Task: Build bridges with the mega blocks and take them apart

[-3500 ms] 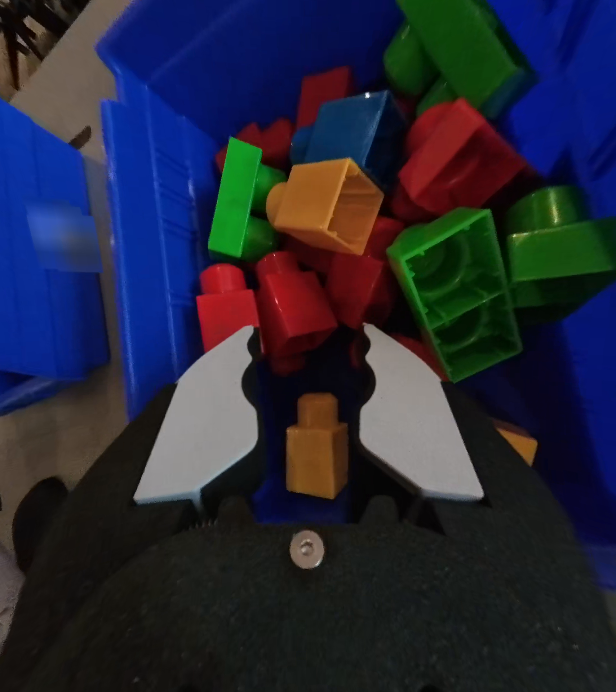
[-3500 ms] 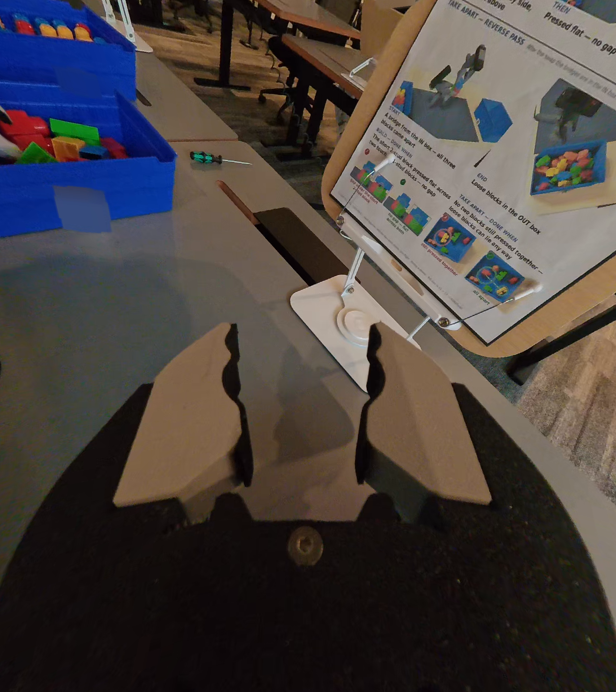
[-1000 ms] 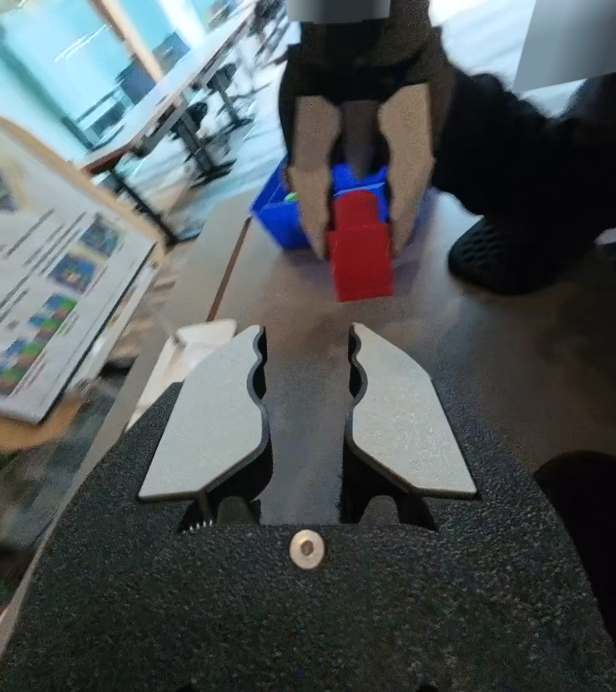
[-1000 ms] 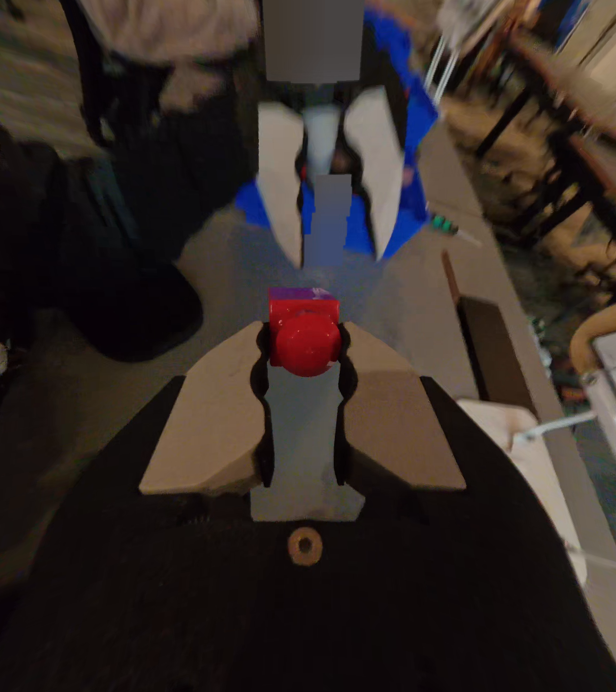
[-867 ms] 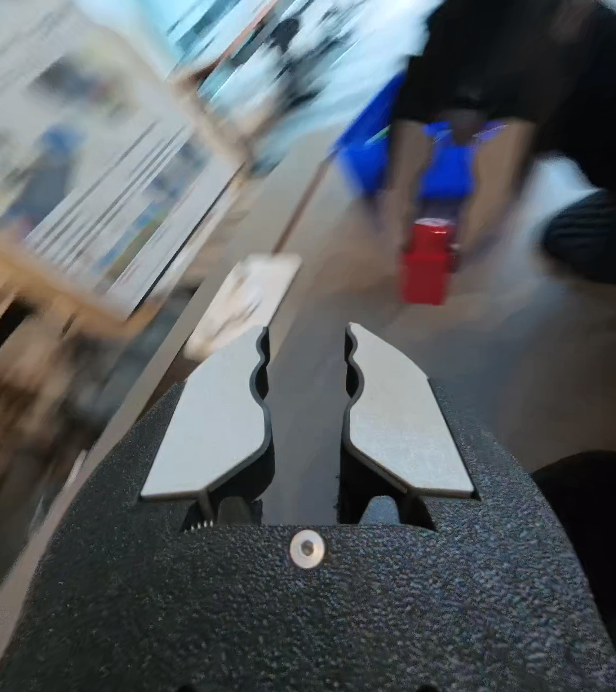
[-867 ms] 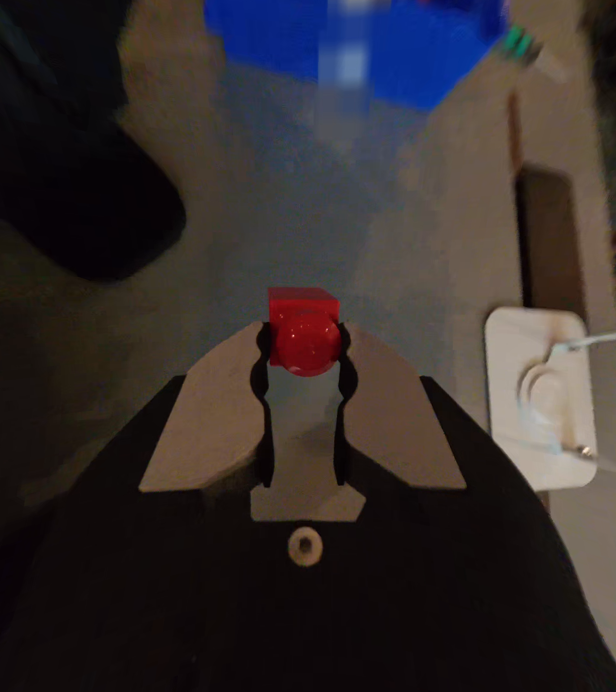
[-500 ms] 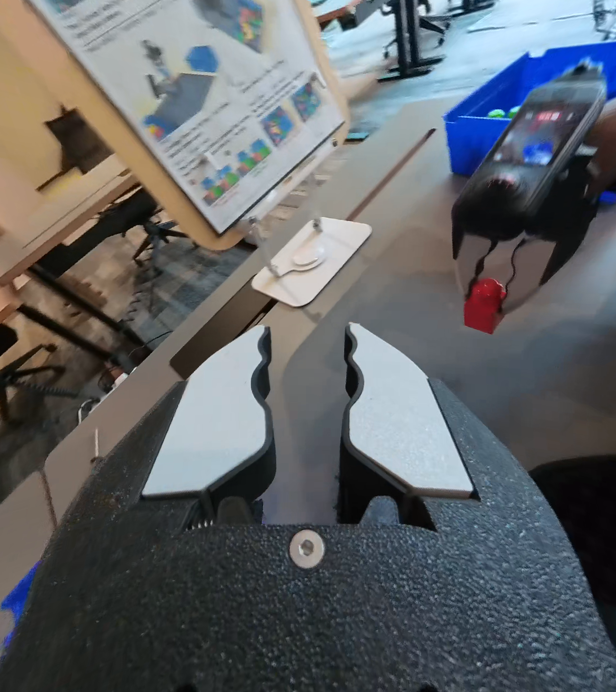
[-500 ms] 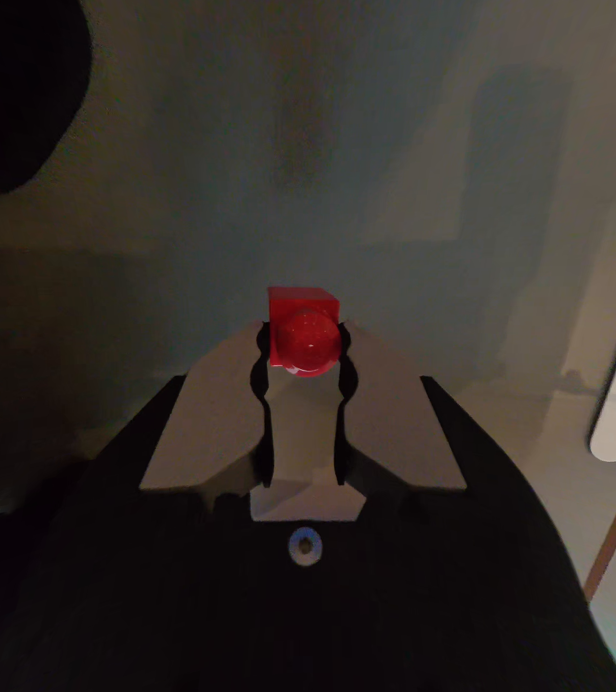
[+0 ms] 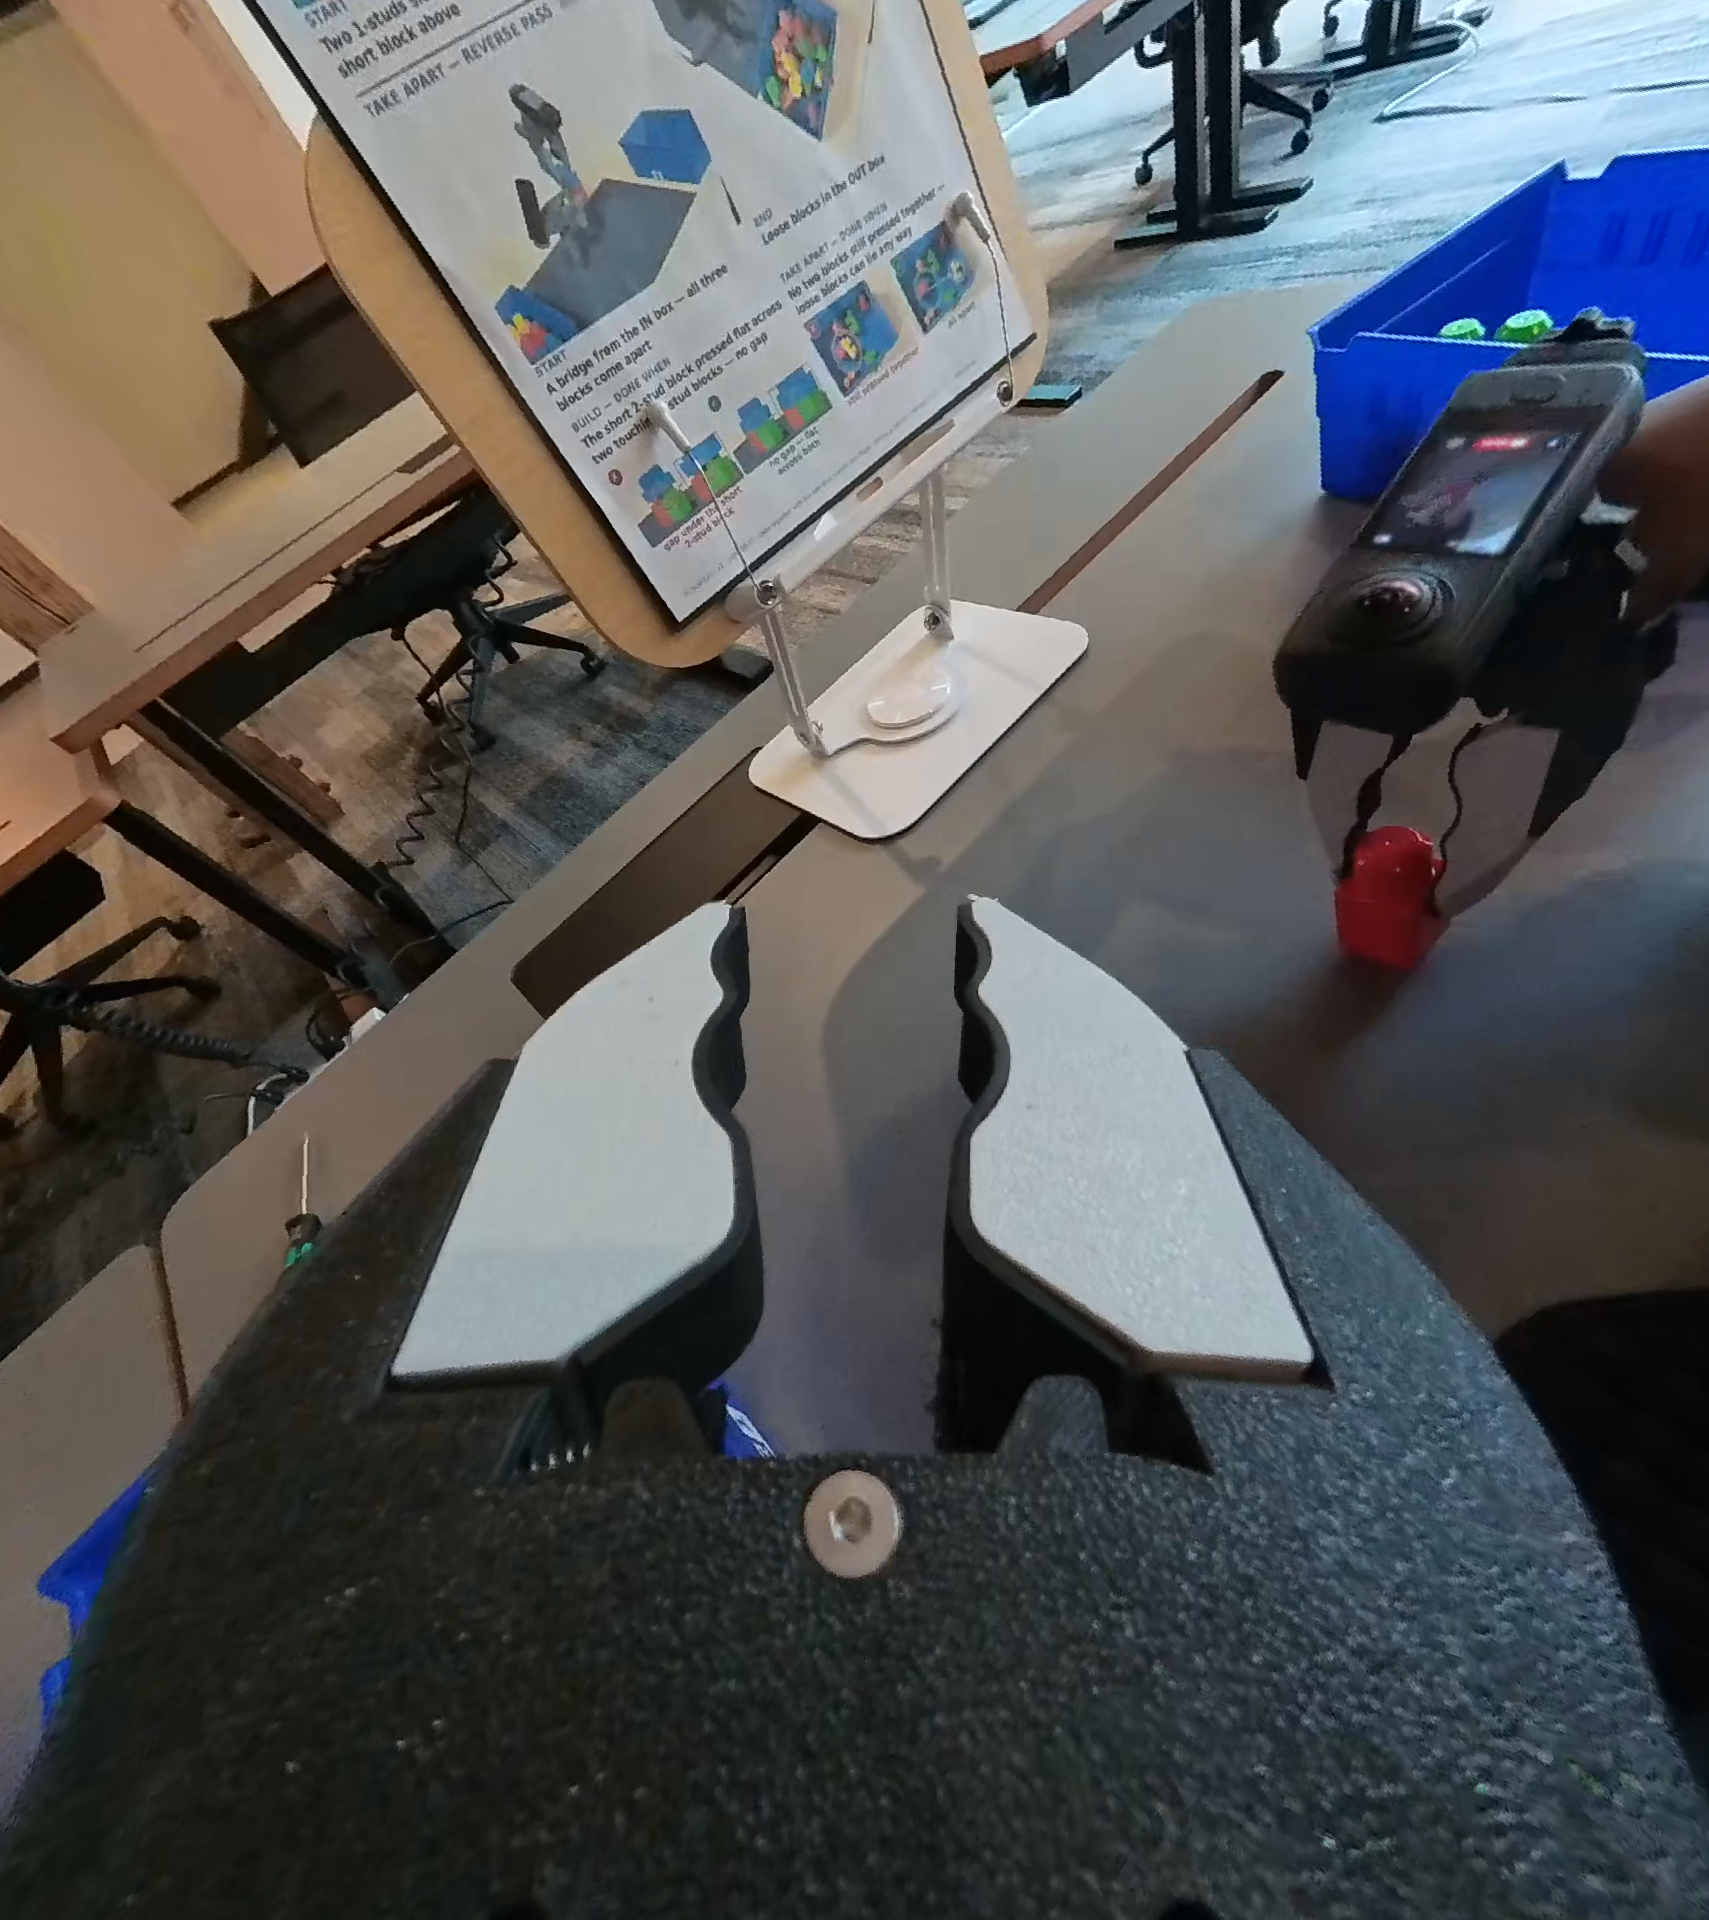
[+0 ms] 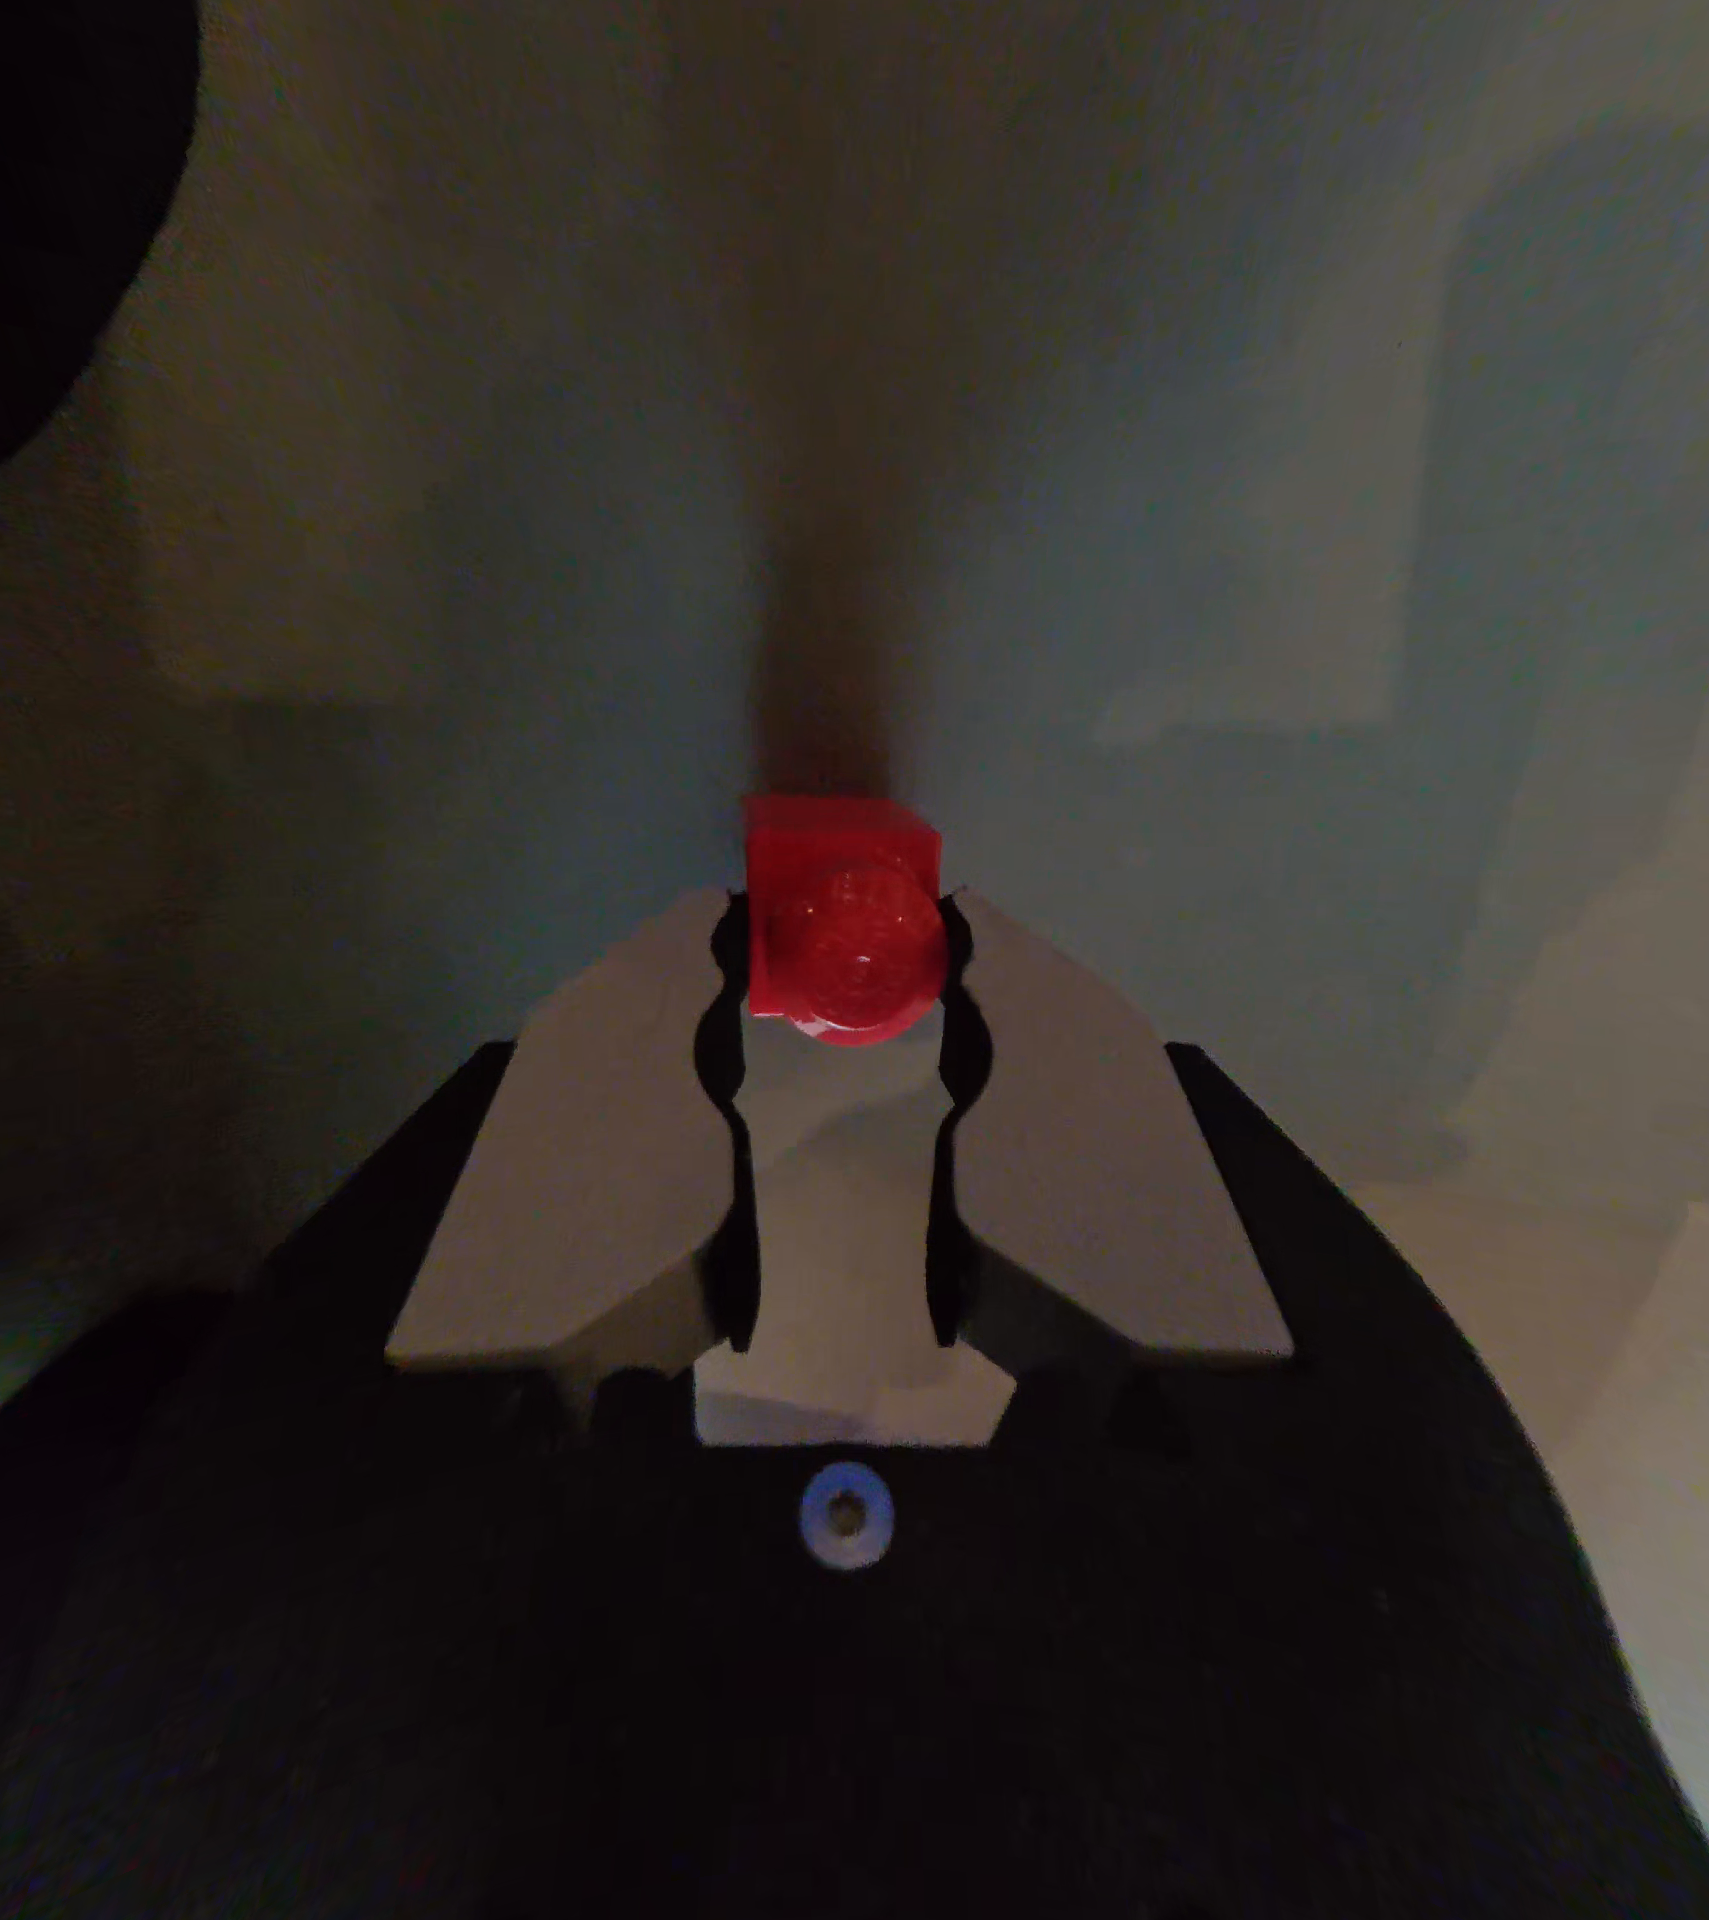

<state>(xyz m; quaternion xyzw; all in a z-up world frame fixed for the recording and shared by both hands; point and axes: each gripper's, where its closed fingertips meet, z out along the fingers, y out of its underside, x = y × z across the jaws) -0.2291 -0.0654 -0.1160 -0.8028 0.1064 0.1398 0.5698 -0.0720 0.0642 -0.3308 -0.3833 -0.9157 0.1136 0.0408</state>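
On the grey table [image 9: 1193,997], off to the right of the left gripper [image 9: 850,935], the red 1-stud block [image 9: 1385,914] stands upright, stud up, its base touching or just above the tabletop; which, I cannot tell. The right gripper [image 10: 845,914] comes at it from straight above, its fingertips [image 10: 699,914] pinching the block's side walls, so in the right wrist view the round stud faces the camera. The block's long axis runs vertical, in line with those fingers. The left gripper holds nothing, its jaws spread with only bare table between them, and it points toward the paper instruction stand [image 9: 684,312], well apart from the block. The right gripper is therefore the nearer one, and the placing looks like its job. A blue bin [image 9: 1452,416] sits beyond.
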